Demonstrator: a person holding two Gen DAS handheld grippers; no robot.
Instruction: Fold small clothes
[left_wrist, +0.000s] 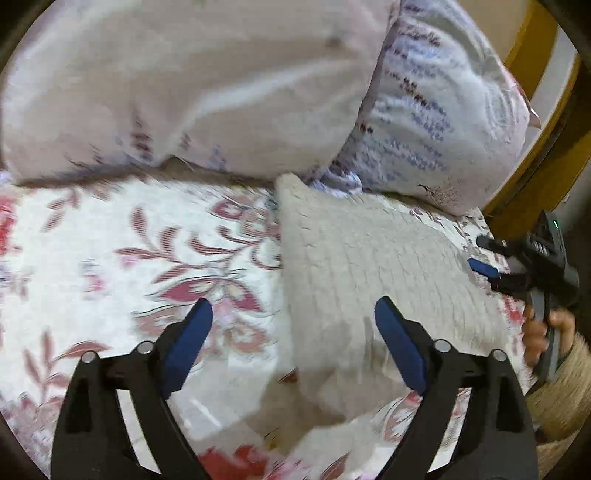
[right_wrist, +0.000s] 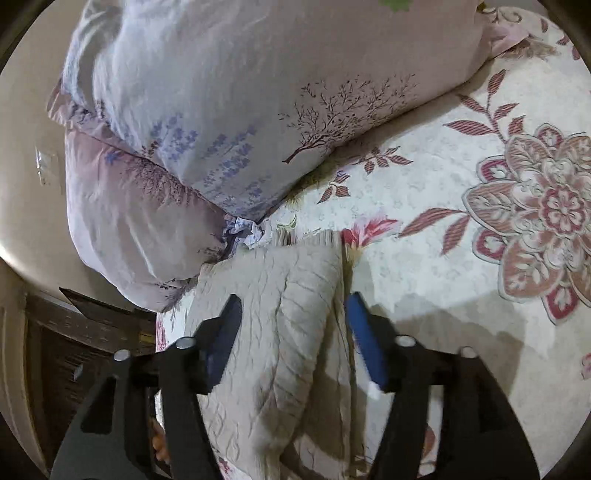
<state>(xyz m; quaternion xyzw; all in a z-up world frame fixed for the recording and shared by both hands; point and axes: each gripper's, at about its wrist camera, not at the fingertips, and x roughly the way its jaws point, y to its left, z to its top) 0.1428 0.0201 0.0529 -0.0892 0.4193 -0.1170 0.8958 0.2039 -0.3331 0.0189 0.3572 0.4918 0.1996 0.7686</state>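
Over the beige garment (right_wrist: 280, 295), both grippers (left_wrist: 293, 325) (right_wrist: 291, 314) gape wide, empty.

Beige textured knit garment (left_wrist: 362, 266), folded into a long strip, lying flat on floral bedspread, beside pillows

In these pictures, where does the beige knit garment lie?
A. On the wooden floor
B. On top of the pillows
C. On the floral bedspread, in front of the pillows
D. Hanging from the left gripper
C: the garment lies flat on the bedspread, just in front of the pillows; both grippers have open jaws and lift nothing.
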